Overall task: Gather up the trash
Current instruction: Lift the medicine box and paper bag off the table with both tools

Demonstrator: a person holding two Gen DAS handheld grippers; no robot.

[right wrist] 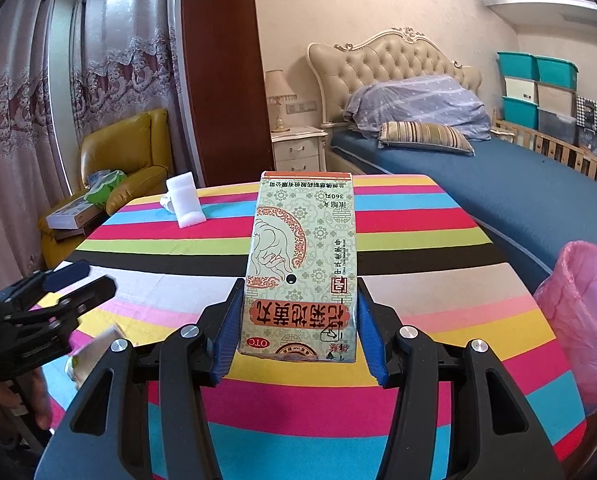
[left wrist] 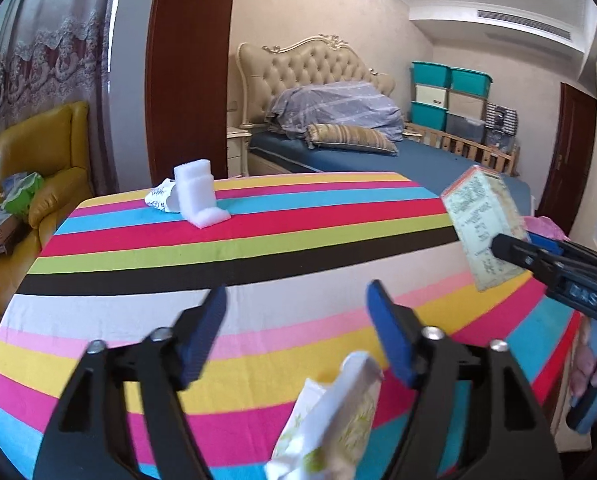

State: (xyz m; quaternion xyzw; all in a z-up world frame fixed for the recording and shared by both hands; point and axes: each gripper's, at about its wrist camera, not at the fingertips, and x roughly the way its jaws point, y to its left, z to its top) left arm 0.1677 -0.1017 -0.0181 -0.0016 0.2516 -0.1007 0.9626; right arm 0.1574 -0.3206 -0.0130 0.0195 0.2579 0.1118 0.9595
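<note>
My right gripper (right wrist: 300, 284) is shut on a green patterned medicine box (right wrist: 302, 256), held upright over the striped table (right wrist: 418, 220). From the left wrist view the same box (left wrist: 480, 224) shows at the right in the right gripper (left wrist: 514, 240). My left gripper (left wrist: 296, 292) stands open. A white and green packet (left wrist: 334, 412) lies low between its jaws, and neither pad presses on it. At the table's far left, a white foam piece (left wrist: 198, 196) stands beside a crumpled printed paper (left wrist: 162, 198). The left gripper (right wrist: 94, 278) is also seen at the left edge of the right wrist view.
A bin lined with a pink bag (right wrist: 586, 312) stands by the table's right side. A yellow armchair (right wrist: 126, 160) with boxes on it is beyond the far left corner. A bed (right wrist: 498, 176) and a nightstand (right wrist: 298, 148) lie behind the table.
</note>
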